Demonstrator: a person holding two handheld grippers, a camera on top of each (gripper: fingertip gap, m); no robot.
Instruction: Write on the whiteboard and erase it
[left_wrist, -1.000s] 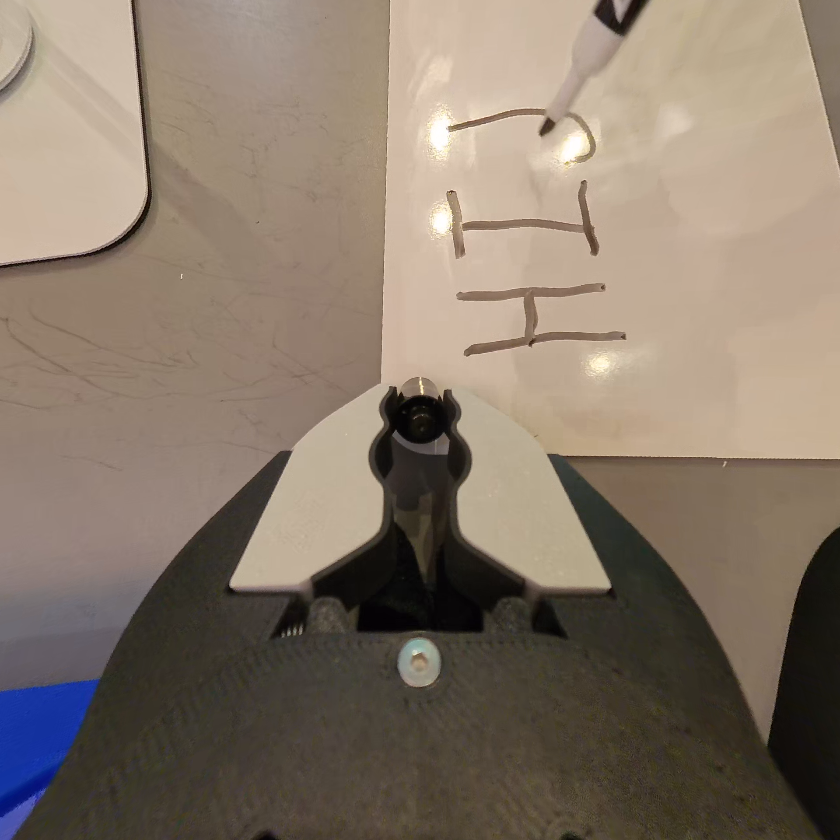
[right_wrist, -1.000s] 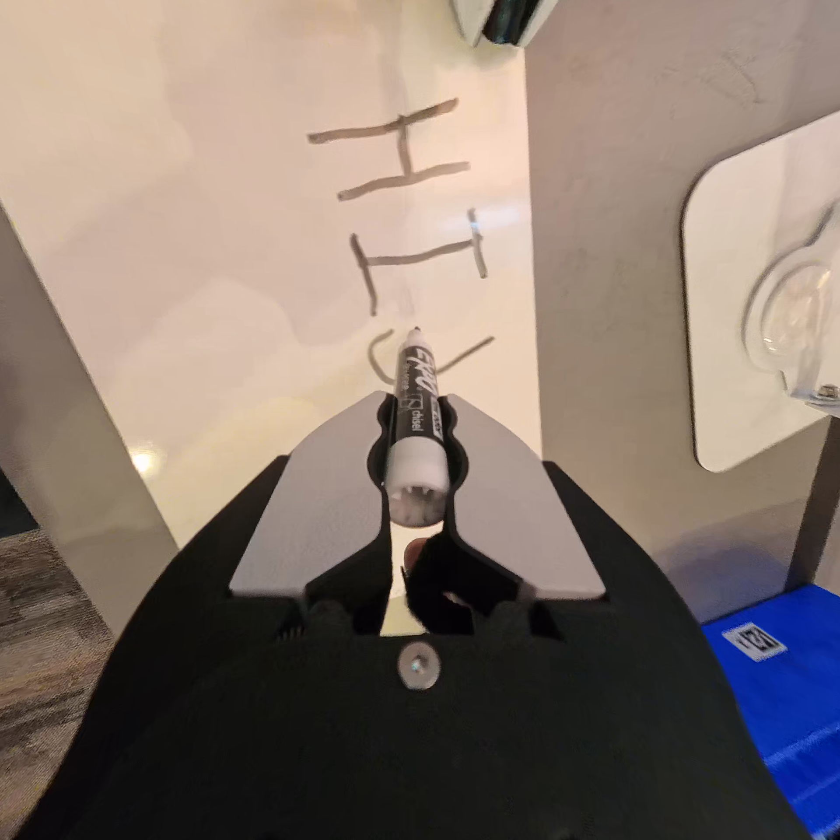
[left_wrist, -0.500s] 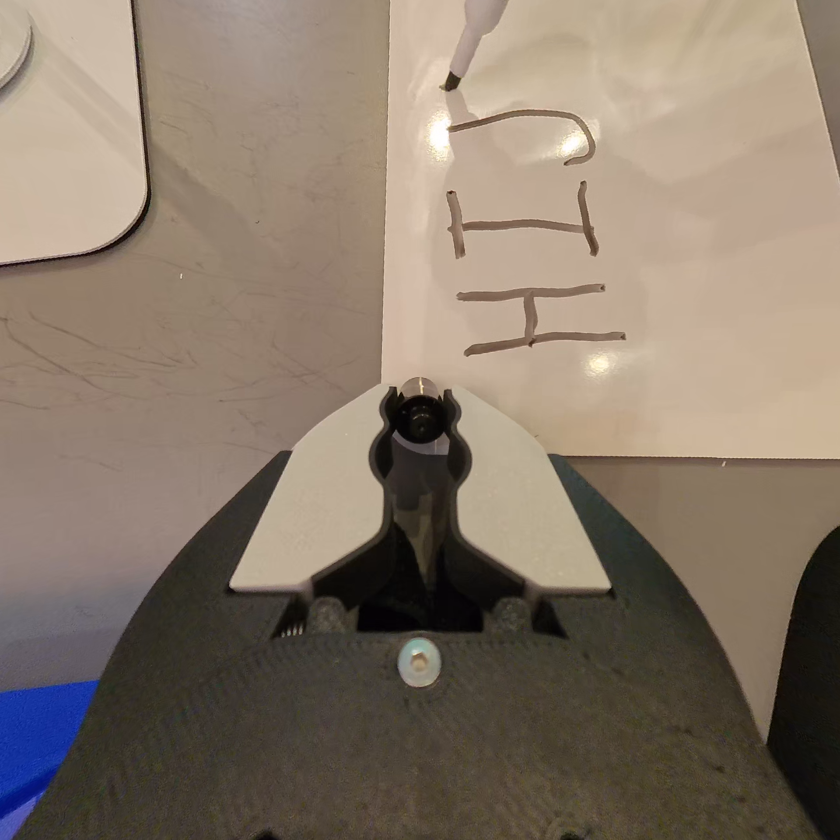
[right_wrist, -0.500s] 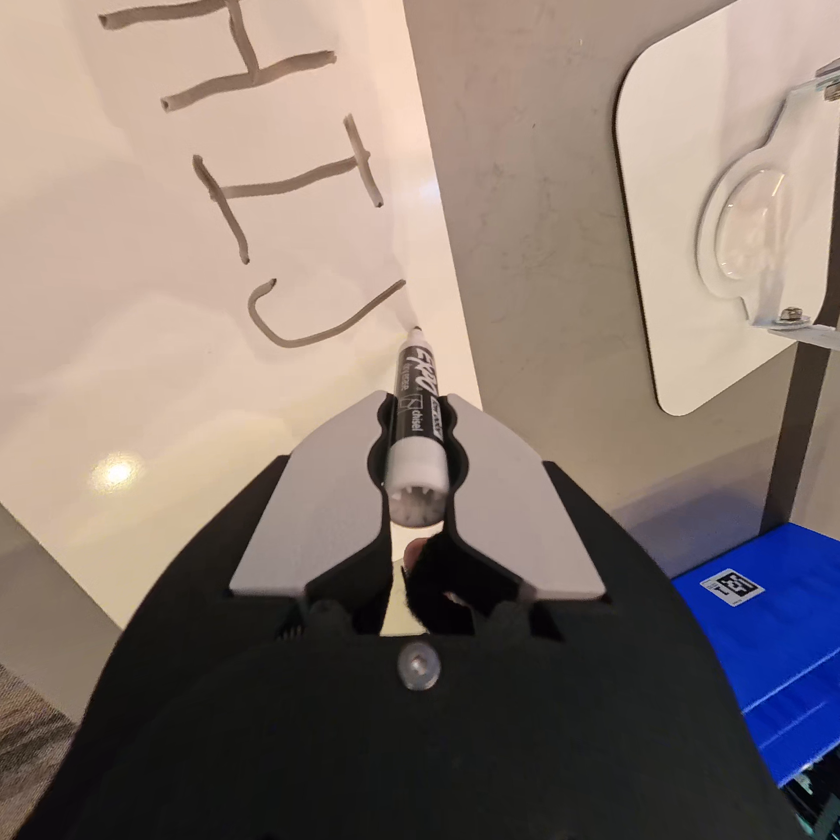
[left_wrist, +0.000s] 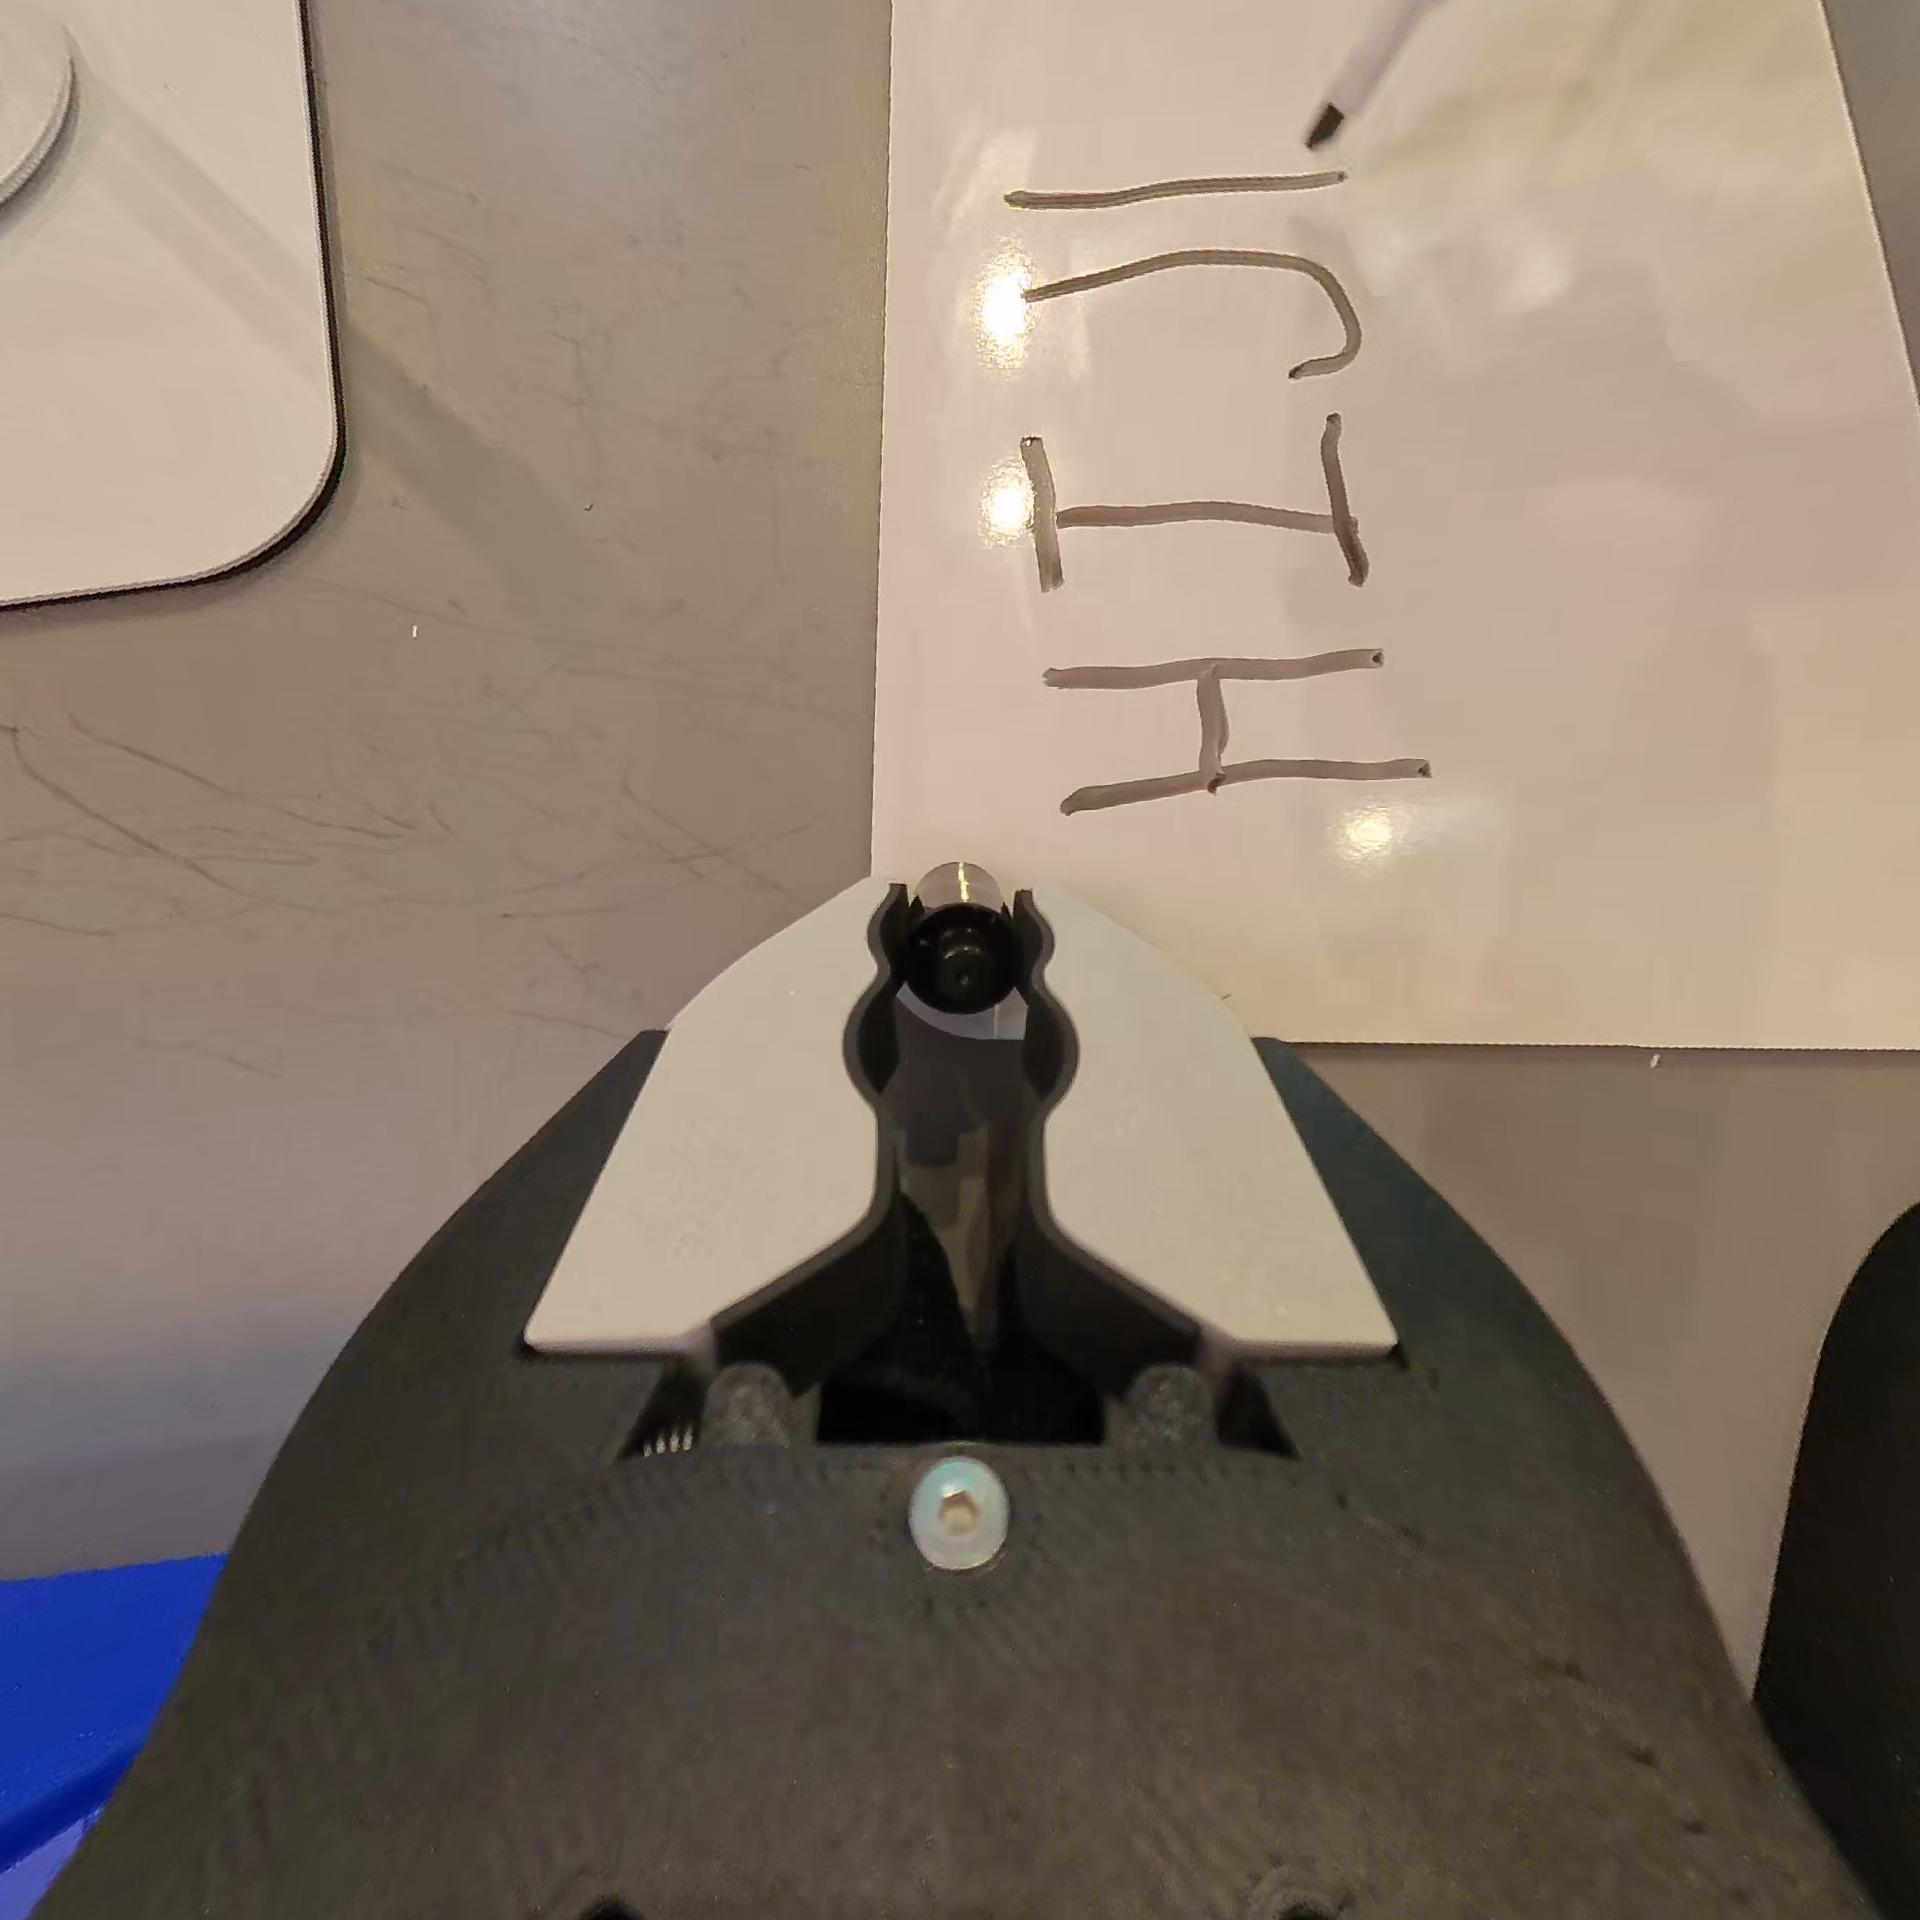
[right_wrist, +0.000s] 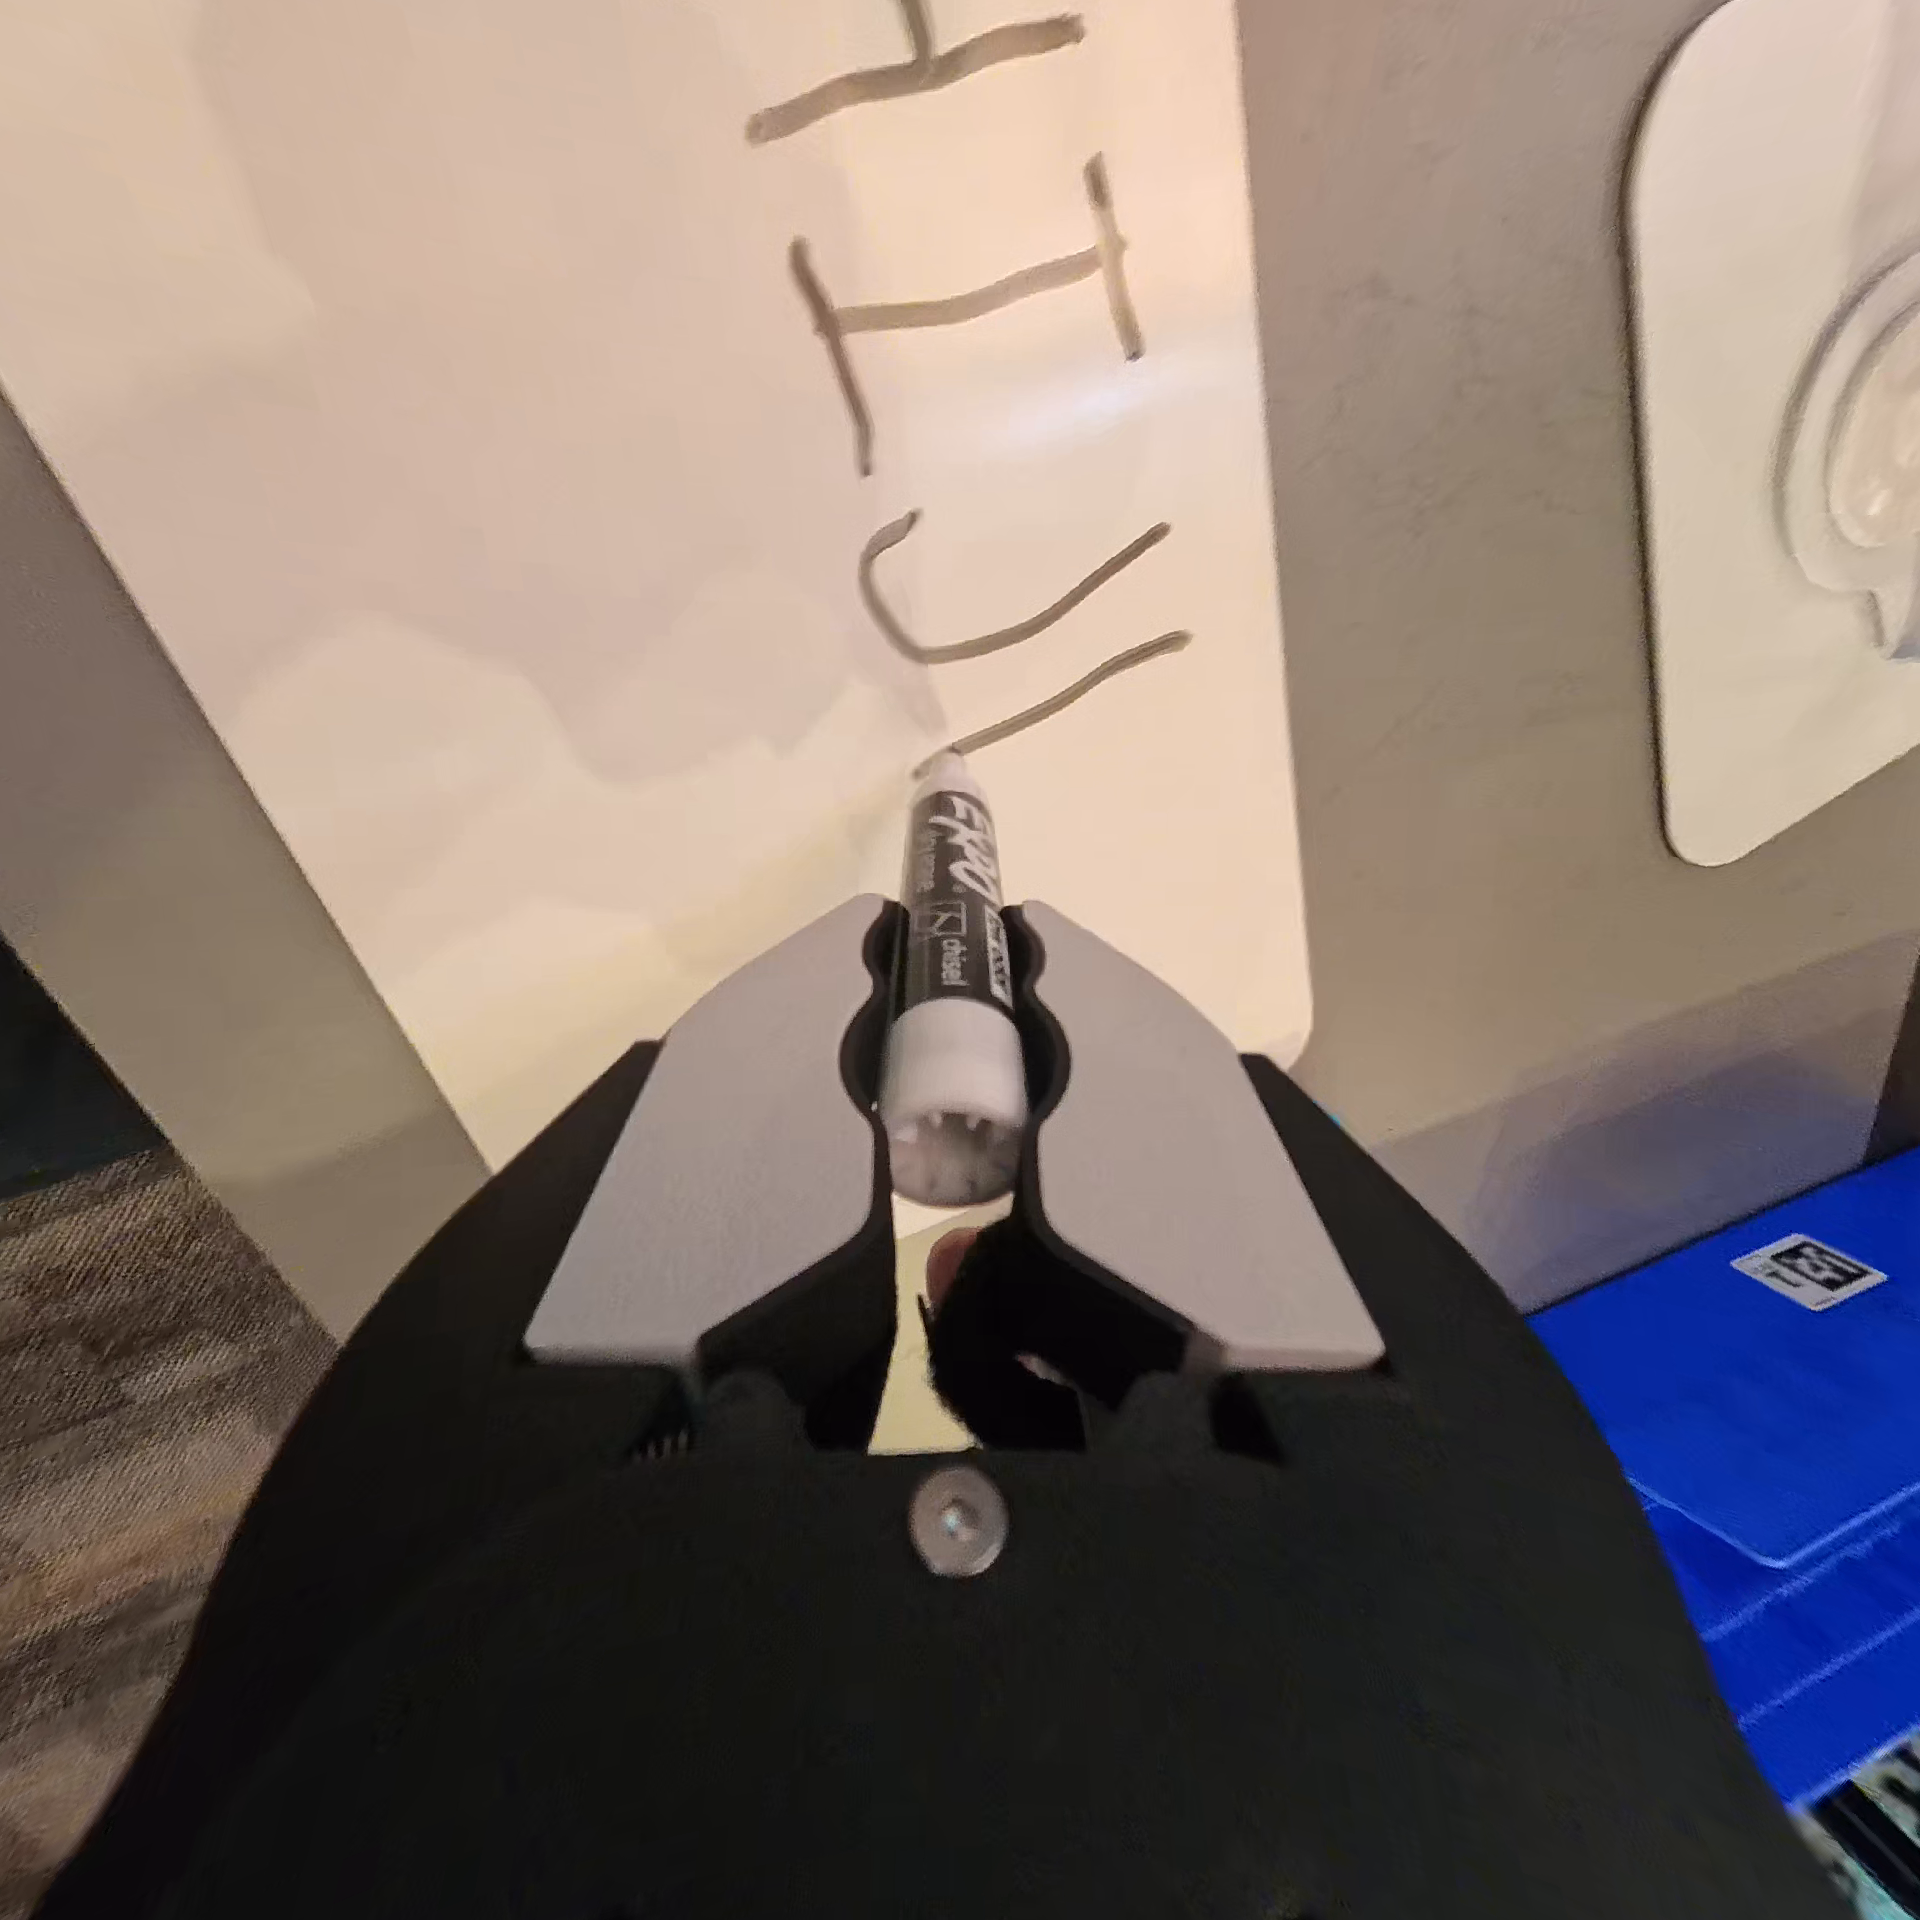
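Warm overhead light is glaring in small hotspots off the glossy whiteboard (left_wrist: 1558, 623); the left wrist view is staying crisp while motion blur is smearing the right view's edges, wide-angle distortion bending both.

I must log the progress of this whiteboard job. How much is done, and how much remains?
Done: several grey marker strokes lie on the glossy white whiteboard. In hand: the right gripper clamps the black-and-white dry-erase marker, tip at the newest stroke's end. The left gripper grips the black marker cap. Left: any remaining writing, then all erasing.
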